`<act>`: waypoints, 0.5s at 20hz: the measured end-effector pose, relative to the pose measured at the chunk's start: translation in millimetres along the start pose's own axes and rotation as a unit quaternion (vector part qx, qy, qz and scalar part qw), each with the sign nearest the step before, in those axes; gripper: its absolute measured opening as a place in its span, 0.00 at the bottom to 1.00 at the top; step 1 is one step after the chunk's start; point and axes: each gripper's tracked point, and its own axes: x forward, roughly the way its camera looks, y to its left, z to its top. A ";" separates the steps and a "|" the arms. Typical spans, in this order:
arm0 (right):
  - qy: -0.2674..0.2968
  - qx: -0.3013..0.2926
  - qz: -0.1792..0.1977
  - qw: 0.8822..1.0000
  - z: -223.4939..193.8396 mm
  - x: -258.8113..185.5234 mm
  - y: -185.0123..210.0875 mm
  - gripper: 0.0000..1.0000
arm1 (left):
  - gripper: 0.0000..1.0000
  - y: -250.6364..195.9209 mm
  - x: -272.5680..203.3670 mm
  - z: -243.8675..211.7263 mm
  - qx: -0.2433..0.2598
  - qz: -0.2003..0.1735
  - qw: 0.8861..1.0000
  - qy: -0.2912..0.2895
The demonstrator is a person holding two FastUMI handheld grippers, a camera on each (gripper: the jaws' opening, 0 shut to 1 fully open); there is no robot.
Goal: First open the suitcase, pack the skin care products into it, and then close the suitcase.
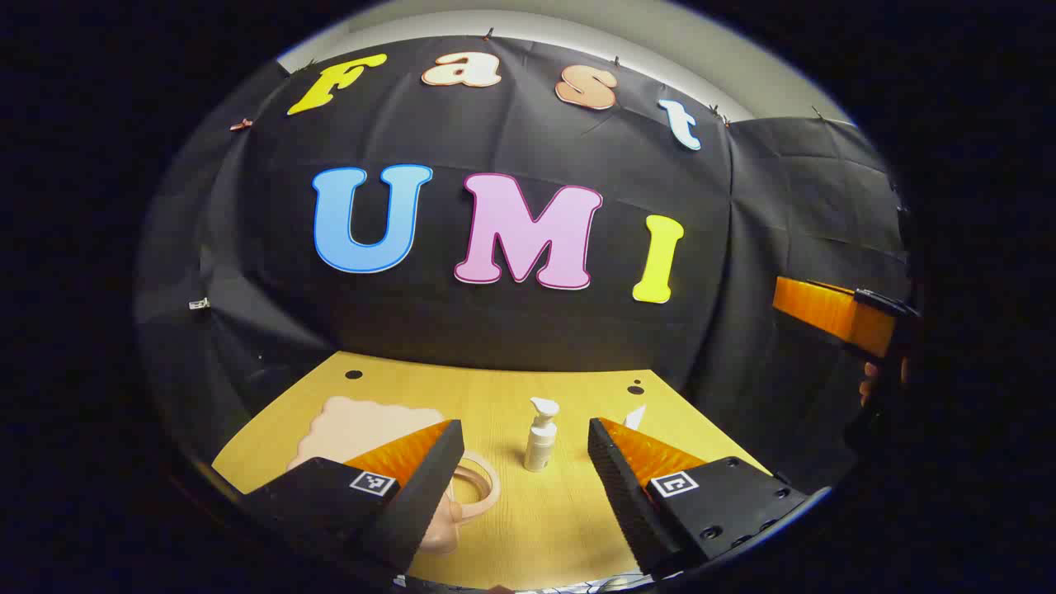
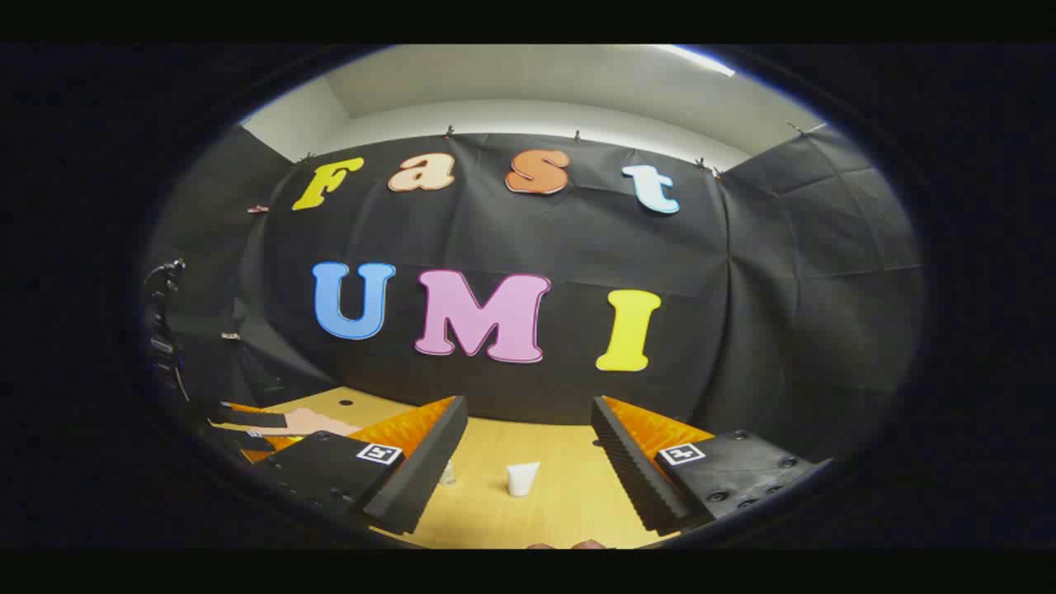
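A pale pink suitcase (image 1: 355,425) lies flat on the left of the wooden table (image 1: 544,528), its loop handle (image 1: 483,487) towards me. A white pump bottle (image 1: 540,441) stands upright near the table's middle, beyond my open left gripper (image 1: 524,427), which holds nothing. The tip of a white tube (image 1: 635,416) peeks over one of its fingers. My right gripper (image 2: 529,406) is open and empty above the table, with the white tube (image 2: 521,478) standing ahead of it and a small clear bottle (image 2: 447,473) beside its left finger. The suitcase (image 2: 318,422) shows far left.
The black cloth wall closes the table at the back and on both sides. The right gripper (image 1: 829,312) and the hand holding it hover at the right edge of the left gripper view. The left gripper (image 2: 239,417) shows low at the left of the right gripper view.
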 end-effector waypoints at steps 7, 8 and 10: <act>0.018 -0.010 -0.007 1.000 -7.9 7.2 -5.7 0.96 | 0.96 11.8 -12.1 -10.0 0.003 0.009 1.000 0.009; 0.014 -0.006 -0.005 1.000 -4.0 9.5 -3.5 0.97 | 0.96 14.0 -12.2 -7.0 0.004 0.011 1.000 0.007; 0.006 -0.010 -0.001 1.000 0.4 13.0 -1.0 0.97 | 0.96 20.0 -13.8 -2.2 0.007 0.016 1.000 0.008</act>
